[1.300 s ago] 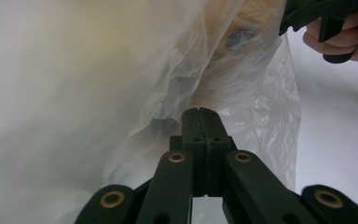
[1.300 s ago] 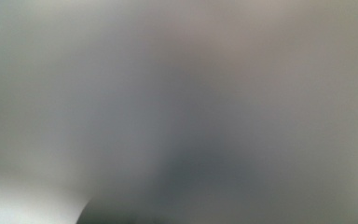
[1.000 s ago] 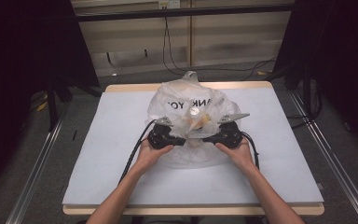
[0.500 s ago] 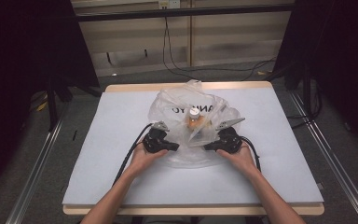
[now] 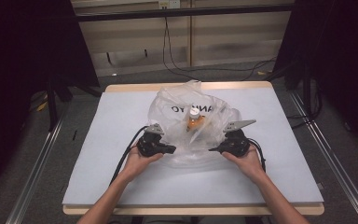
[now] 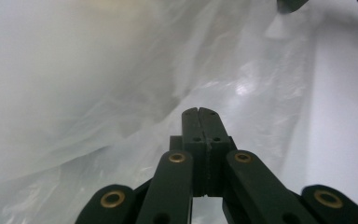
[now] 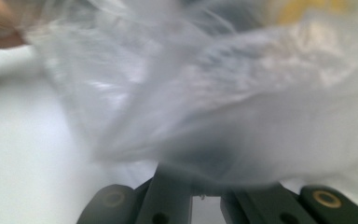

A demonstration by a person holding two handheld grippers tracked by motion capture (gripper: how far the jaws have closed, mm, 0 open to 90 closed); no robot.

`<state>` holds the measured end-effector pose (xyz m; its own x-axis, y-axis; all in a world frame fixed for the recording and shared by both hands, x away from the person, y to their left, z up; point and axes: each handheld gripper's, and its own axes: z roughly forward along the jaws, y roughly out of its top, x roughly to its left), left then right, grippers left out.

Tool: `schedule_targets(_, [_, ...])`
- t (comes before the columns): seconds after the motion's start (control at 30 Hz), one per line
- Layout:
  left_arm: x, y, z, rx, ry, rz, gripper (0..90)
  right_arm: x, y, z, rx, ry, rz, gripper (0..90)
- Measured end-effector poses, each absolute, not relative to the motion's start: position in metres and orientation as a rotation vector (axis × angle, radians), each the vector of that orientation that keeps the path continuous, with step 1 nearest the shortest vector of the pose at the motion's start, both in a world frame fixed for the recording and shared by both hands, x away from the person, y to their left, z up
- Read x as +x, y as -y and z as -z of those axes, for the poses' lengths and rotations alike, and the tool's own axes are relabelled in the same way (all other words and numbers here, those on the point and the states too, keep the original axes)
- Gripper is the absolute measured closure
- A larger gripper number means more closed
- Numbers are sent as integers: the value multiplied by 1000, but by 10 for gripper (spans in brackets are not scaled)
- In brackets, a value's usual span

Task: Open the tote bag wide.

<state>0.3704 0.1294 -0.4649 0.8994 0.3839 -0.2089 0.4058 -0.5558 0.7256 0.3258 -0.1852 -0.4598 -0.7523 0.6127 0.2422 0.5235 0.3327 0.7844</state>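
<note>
A clear plastic bag (image 5: 191, 123) sits mid-worktop (image 5: 98, 140), with a small orange bottle (image 5: 194, 122) upright inside it. The left gripper (image 5: 170, 150) pinches the bag's left edge; in the left gripper view its fingers (image 6: 200, 119) are pressed together against the film. The right gripper (image 5: 213, 150) is at the bag's right edge, its fingers closed and hidden under plastic in the right gripper view.

Left gripper (image 5: 173, 150) is pointing toward three o'clock, jaws pressed together; right gripper (image 5: 210, 150) is pointing toward nine o'clock, jaws closed
</note>
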Motion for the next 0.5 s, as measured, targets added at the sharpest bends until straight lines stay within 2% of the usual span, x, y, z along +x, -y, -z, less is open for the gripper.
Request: schedule_targets(0.5, [357, -129, 441, 2134, -503, 40, 900, 284, 223, 437, 1056, -2382, -1461, 900])
